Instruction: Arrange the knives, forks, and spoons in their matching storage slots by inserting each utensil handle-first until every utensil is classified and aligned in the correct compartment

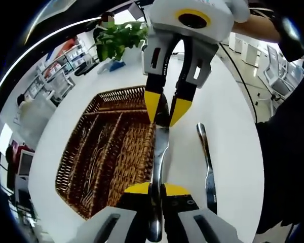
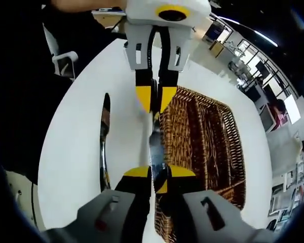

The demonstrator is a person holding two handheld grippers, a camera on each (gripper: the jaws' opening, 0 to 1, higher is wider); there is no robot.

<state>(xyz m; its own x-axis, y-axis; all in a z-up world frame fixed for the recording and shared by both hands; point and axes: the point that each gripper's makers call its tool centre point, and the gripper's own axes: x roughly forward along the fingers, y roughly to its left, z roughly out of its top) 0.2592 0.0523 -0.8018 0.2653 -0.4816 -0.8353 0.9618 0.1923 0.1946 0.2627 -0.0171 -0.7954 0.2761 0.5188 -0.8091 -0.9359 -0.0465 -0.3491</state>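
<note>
Left gripper view: left gripper (image 1: 157,190) jaws closed on shiny steel table knife (image 1: 158,167); right gripper (image 1: 166,109) pinches its far end. Knife axis runs jaw to jaw, along right edge of brown wicker compartment basket (image 1: 109,152), compartments look bare. Second steel knife (image 1: 209,172) on white table (image 1: 228,147).

Right gripper view: right gripper (image 2: 153,178) clamps same knife; basket lies right.

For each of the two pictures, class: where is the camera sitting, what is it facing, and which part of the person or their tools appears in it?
Left gripper view: rides the left gripper, facing the right gripper; a dark sleeve at right.
Right gripper view: rides the right gripper, facing the left gripper; dark clothing at left.
Shared: knife gripped at both ends, wicker tray, white table, another utensil.
</note>
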